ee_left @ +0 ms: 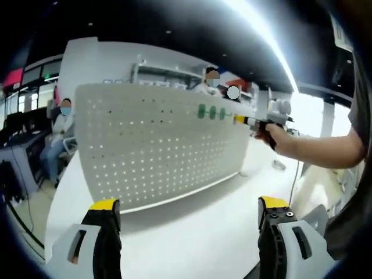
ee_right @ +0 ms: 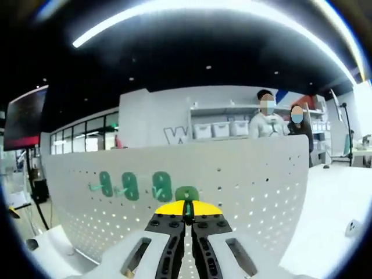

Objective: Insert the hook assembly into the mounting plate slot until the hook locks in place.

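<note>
A white pegboard mounting plate (ee_left: 151, 145) stands upright on a white table (ee_left: 197, 226). Three green hooks (ee_left: 212, 112) hang in a row near its upper right. My right gripper (ee_left: 239, 120), held by a person's hand (ee_left: 273, 138), touches the board just right of that row. In the right gripper view the same three green hooks (ee_right: 130, 186) sit on the pegboard (ee_right: 250, 174). My right gripper (ee_right: 187, 210) is shut on another green hook (ee_right: 186, 193), pressed against the board beside them. My left gripper (ee_left: 189, 206) hangs open and empty in front of the board's lower edge.
Two people stand behind the board by shelves with white bins (ee_right: 224, 129). Another person (ee_left: 61, 131) sits at the far left near desks. A small object (ee_left: 279, 165) lies on the table to the board's right. The table edge (ee_left: 55, 203) curves away on the left.
</note>
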The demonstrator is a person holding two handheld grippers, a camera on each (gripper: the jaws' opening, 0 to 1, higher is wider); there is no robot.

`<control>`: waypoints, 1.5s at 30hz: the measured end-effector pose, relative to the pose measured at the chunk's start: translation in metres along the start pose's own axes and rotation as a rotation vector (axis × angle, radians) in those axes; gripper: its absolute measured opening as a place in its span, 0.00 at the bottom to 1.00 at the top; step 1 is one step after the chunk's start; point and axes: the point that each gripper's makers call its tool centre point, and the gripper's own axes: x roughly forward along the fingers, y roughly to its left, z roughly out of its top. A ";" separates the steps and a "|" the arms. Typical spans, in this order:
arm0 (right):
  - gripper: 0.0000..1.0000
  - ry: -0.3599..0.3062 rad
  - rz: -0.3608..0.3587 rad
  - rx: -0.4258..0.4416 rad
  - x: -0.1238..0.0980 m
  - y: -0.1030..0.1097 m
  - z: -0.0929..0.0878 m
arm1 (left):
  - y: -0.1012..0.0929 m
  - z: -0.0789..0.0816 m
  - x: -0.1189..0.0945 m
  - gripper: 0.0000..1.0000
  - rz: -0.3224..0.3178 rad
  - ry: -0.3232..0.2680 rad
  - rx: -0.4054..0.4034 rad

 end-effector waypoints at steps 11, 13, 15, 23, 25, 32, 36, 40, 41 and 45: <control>0.00 -0.031 0.011 -0.024 0.019 0.000 0.017 | 0.006 0.005 -0.002 1.00 0.021 -0.003 0.007; 0.00 -0.034 0.007 -0.025 0.021 -0.003 0.019 | 0.006 0.005 -0.003 1.00 0.025 -0.003 0.006; 0.00 -0.038 0.001 -0.026 0.022 -0.007 0.021 | 0.007 0.004 -0.004 1.00 0.028 -0.001 0.006; 0.00 -0.030 0.010 -0.005 0.024 -0.012 0.018 | 0.009 0.003 -0.005 1.00 0.038 0.001 0.001; 0.00 -0.027 0.003 -0.011 0.024 -0.014 0.016 | 0.009 0.002 -0.004 1.00 0.037 0.004 0.000; 0.00 -0.029 0.016 -0.008 0.025 -0.015 0.015 | 0.010 0.001 -0.001 1.00 0.034 0.006 -0.002; 0.00 -0.014 0.023 -0.009 0.028 -0.014 0.009 | 0.011 0.002 0.000 1.00 0.034 0.005 -0.001; 0.00 -0.016 0.017 -0.004 0.030 -0.014 0.008 | 0.012 0.001 0.000 1.00 0.037 0.006 -0.001; 0.00 -0.014 0.017 -0.014 0.030 -0.014 0.008 | 0.013 0.001 -0.001 1.00 0.038 0.007 -0.002; 0.00 -0.013 0.020 -0.028 0.029 -0.013 0.007 | 0.015 -0.001 -0.002 1.00 0.042 0.009 -0.002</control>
